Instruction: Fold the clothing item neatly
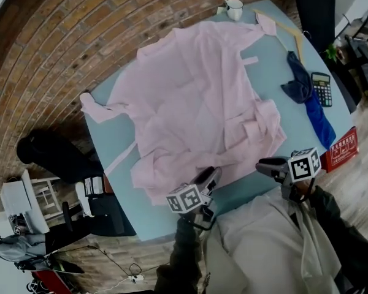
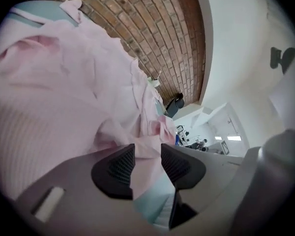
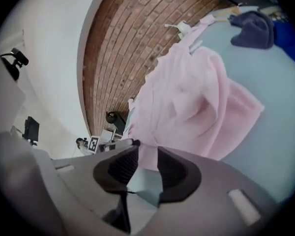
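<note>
left gripper (image 2: 147, 162): we see its fingers (image 2: 119, 167) released, the pink garment (image 1: 196, 97) hem lying loose between them | right gripper (image 3: 146, 163): fingers released over the garment's near corner | garment spread on teal tabletop (image 1: 276, 72), blue cloth (image 1: 306, 97) beside, mug (image 1: 234, 8) at far edge | brickwork beyond | both grippers tilted down

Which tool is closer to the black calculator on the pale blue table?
Right. The right tool is at the table edge on the calculator side; the left tool is farther off, at the pink garment hem.
</note>
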Action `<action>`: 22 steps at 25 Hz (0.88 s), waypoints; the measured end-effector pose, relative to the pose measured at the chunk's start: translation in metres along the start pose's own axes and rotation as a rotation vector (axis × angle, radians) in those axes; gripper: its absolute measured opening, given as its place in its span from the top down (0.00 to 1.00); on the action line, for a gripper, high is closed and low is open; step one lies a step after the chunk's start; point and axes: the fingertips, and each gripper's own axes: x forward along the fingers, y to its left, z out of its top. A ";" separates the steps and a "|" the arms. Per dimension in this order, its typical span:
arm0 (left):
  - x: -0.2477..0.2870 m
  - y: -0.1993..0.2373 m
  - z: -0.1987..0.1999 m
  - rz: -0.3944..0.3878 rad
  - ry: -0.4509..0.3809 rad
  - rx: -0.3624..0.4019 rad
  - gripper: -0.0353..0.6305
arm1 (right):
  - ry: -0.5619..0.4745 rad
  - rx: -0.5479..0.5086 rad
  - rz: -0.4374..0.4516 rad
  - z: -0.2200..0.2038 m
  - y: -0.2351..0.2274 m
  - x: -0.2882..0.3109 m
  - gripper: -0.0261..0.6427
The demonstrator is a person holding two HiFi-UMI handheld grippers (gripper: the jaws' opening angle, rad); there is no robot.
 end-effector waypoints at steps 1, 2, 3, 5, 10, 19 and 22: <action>0.008 0.004 0.003 0.003 0.006 -0.022 0.68 | -0.002 0.036 0.008 -0.007 0.000 0.008 0.78; 0.015 0.009 0.010 0.014 0.001 -0.038 0.68 | -0.013 0.067 0.012 -0.010 -0.001 0.014 0.78; 0.020 0.012 0.018 0.027 -0.017 -0.044 0.70 | -0.022 0.088 0.015 -0.011 -0.001 0.018 0.78; 0.023 0.008 0.039 0.025 -0.088 -0.011 0.86 | -0.021 0.099 0.018 -0.010 -0.001 0.022 0.78; 0.018 -0.022 0.097 -0.007 -0.286 0.187 0.92 | 0.071 -0.005 0.013 -0.017 0.008 0.035 0.78; 0.004 -0.041 0.035 -0.164 -0.075 0.114 0.87 | 0.008 0.257 -0.139 -0.004 -0.034 0.074 0.80; 0.009 -0.032 0.035 -0.173 -0.058 0.071 0.82 | -0.063 0.289 -0.149 0.022 -0.039 0.064 0.95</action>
